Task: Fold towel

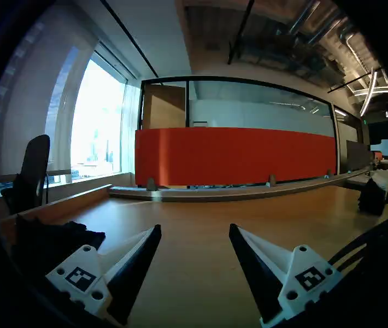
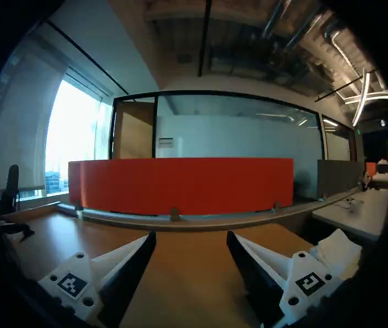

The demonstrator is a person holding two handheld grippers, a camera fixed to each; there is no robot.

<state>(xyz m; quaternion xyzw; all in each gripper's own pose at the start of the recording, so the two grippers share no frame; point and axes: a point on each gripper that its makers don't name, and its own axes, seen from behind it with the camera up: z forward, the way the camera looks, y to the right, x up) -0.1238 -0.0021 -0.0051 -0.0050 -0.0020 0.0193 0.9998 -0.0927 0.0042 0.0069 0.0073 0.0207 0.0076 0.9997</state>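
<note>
Likely towel (image 1: 57, 236), a dark bunched cloth, lies on the wooden desk (image 1: 194, 210) just left of the left gripper (image 1: 194, 226); a white crumpled cloth (image 2: 336, 246) sits by the right gripper (image 2: 191, 234). Both grippers gape wide, holding nothing. Risk: grabbing the wrong cloth, or pinching bunched layers instead of an edge.

Two grippers, a left gripper (image 1: 194, 226) and a right gripper (image 2: 191, 234); one wooden desk (image 1: 194, 205); one orange partition (image 1: 232, 156); one black chair (image 1: 32, 172); one white towel (image 2: 336, 246)
</note>
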